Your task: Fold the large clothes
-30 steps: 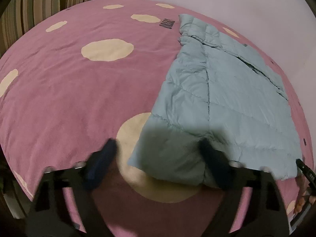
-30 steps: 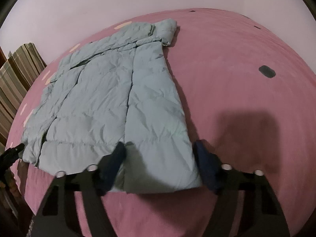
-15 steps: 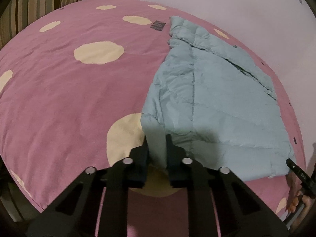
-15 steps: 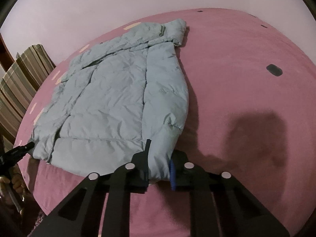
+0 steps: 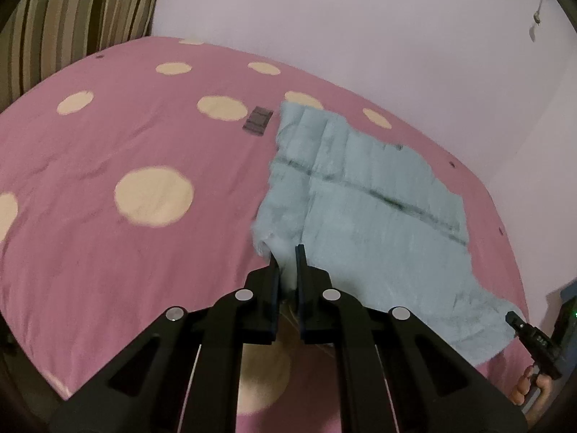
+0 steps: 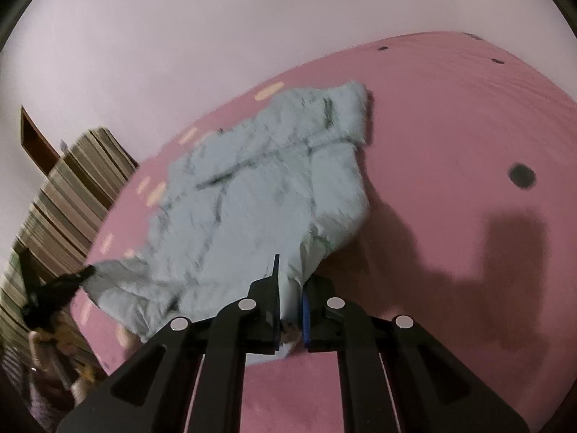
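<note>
A pale blue padded jacket lies on the pink bed cover, its collar end far from me. My left gripper is shut on the jacket's near left hem corner, which is lifted off the cover. In the right wrist view my right gripper is shut on the jacket at its near right hem corner, also raised. The hem between the two corners sags. Each gripper shows at the edge of the other's view: the right gripper and the left gripper.
The bed cover has cream dots on one side and small dark marks on the other. A striped cushion stands at the bed's far left against a pale wall. A dark label patch lies near the collar.
Both grippers went from open to shut on the jacket's near hem corners. Both then rose, lifting the hem off the cover, and the views tilted up towards the wall.
</note>
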